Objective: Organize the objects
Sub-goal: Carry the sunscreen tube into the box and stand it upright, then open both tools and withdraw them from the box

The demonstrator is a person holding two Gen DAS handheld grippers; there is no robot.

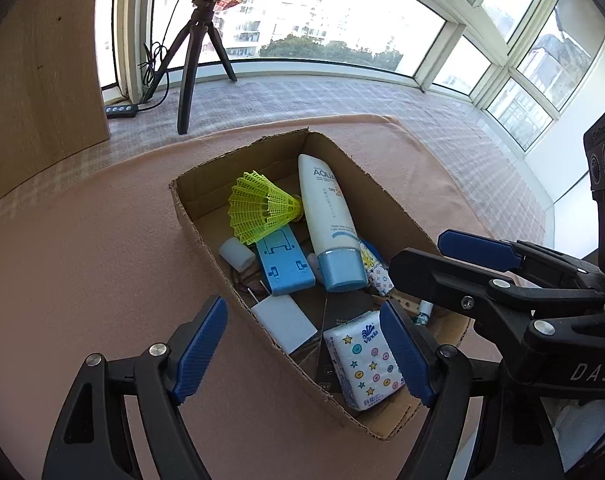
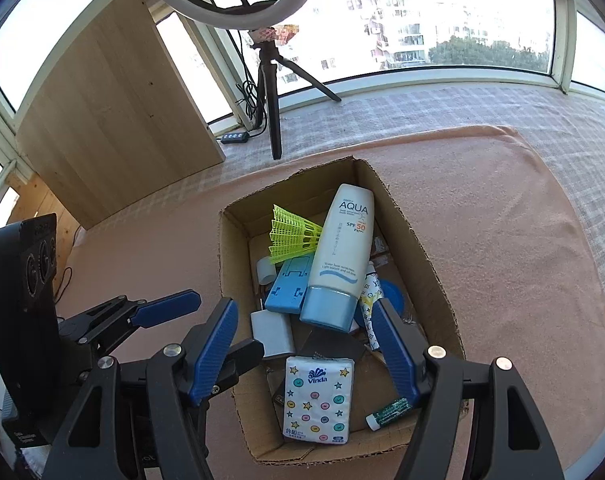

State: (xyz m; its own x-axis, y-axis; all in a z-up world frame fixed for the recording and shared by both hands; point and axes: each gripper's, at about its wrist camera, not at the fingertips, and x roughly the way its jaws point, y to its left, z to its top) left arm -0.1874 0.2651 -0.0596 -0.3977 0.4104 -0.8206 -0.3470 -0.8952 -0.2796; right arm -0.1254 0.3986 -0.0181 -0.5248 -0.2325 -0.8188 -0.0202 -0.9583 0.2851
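Cardboard box (image 2: 238, 240) on the pink blanket (image 2: 482, 220), packed already: sunscreen tube (image 2: 340, 248) leaning at the far end, tissue pack (image 2: 317, 398) near the front wall. Left gripper (image 1: 302, 352) and right gripper (image 2: 306, 348) above the box, jaws apart, holding nothing. Best lifted straight clear, without brushing the box walls.

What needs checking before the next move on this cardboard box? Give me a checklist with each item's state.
1. Left tool empty: ok, pads apart, nothing pressed between them.
2. Right tool empty: ok, jaws apart, nothing gripped.
3. Items inside the cardboard box: ok, sunscreen tube, shuttlecock, tissue pack and lip balm all lie inside.
4. Items left out on the pink cloth: ok, none visible.
5. Tools clear of each other: ok, apart in both views.
6. Box sits flat: cannot tell.
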